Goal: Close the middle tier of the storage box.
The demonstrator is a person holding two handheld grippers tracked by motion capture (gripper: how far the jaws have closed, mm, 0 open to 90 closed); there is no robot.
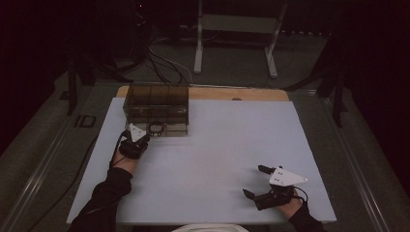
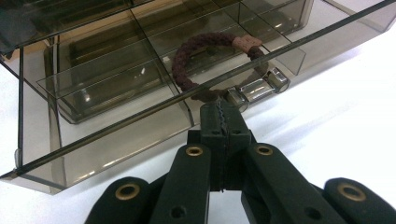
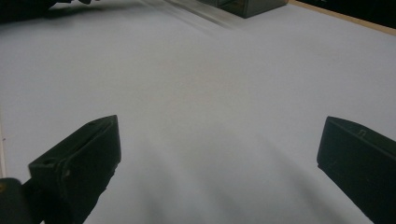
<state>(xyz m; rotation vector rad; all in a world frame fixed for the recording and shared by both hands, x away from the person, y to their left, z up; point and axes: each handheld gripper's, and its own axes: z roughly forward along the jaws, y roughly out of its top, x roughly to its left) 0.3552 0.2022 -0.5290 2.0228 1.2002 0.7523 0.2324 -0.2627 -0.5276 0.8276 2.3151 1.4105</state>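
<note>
High view: a smoky clear plastic box [image 1: 157, 109] sits on the matte white bench [image 1: 217, 159]. Left gripper view: ridged black fingers [image 2: 219, 122] clamp a braided dark cord bracelet [image 2: 205, 60] at the box's front edge. Right gripper view: blocky fingers [image 3: 79, 163] stand apart over bare bench.

Bracelet [image 2: 212, 60] in box [image 1: 157, 99] — table's [image 1: 232, 145] far-left corner.

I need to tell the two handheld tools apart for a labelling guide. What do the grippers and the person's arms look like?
Both grippers are black with two jaws. The left gripper shows toothed pad faces and brass-coloured rivets on its linkage arms. The right gripper has broad, blocky jaws. Each carries a pale grey three-cornered plate on top, and a black cable trails from each. The person wears dark long sleeves.
</note>
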